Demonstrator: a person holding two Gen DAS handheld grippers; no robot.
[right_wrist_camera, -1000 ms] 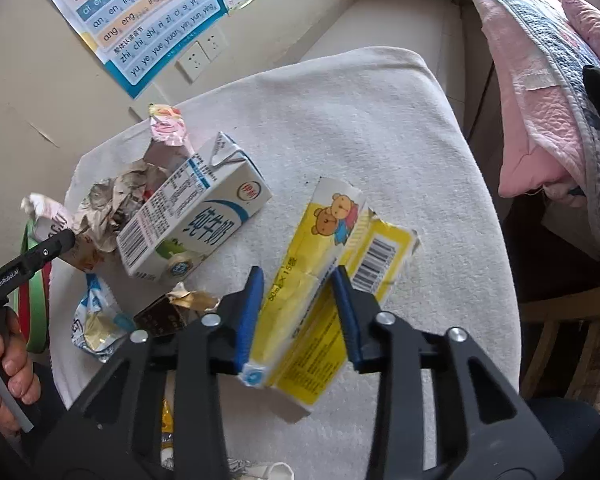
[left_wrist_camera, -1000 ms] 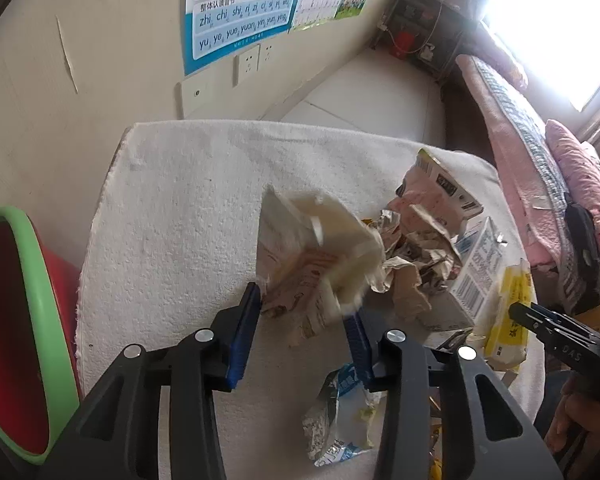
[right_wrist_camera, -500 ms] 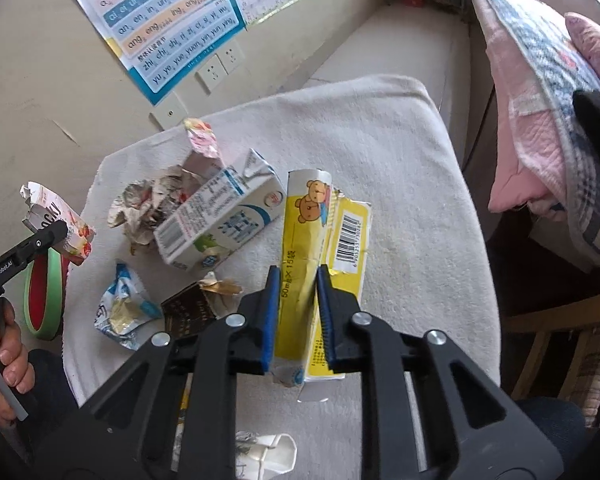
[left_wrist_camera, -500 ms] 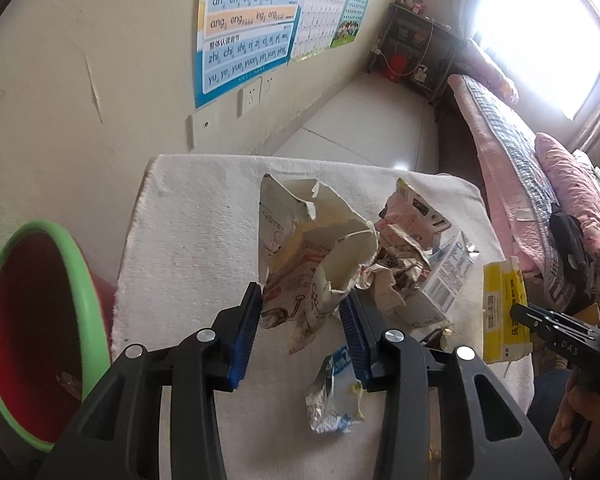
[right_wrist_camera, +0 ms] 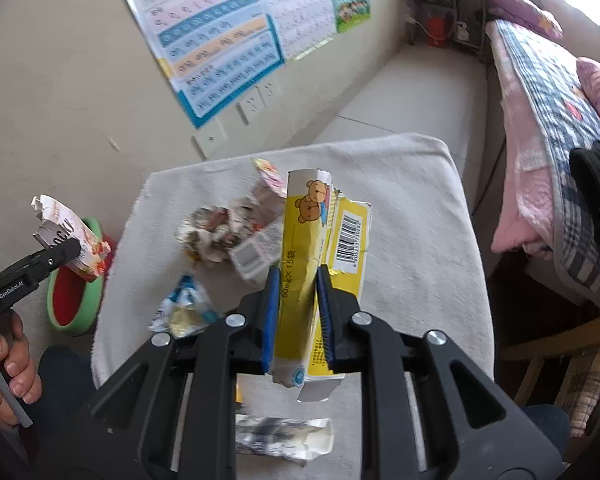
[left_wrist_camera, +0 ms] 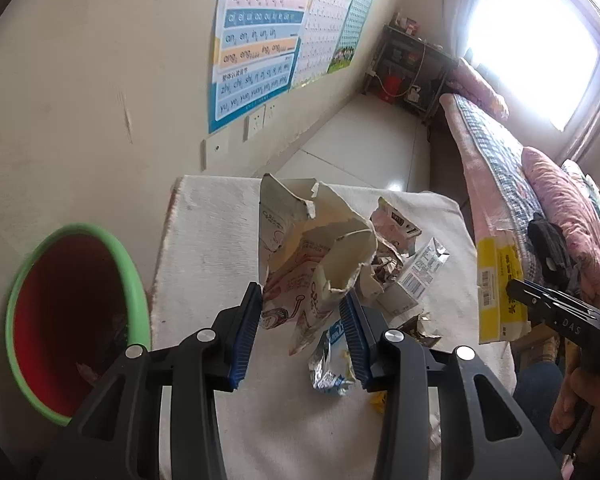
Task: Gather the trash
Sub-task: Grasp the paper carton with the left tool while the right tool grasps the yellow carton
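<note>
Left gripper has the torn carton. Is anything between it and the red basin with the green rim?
Nothing visible. The left gripper holds the torn carton lifted above the white cloth. The basin sits beside the table's left edge, its mouth uncovered. The other trash lies on the far side of the carton, away from that path.

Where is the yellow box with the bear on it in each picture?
Left wrist view: the yellow box is at the right edge, in the right tongs.
Right wrist view: it stands in the middle, pinched upright by those tongs.
Shared landmark: the red basin with a green rim.
</note>
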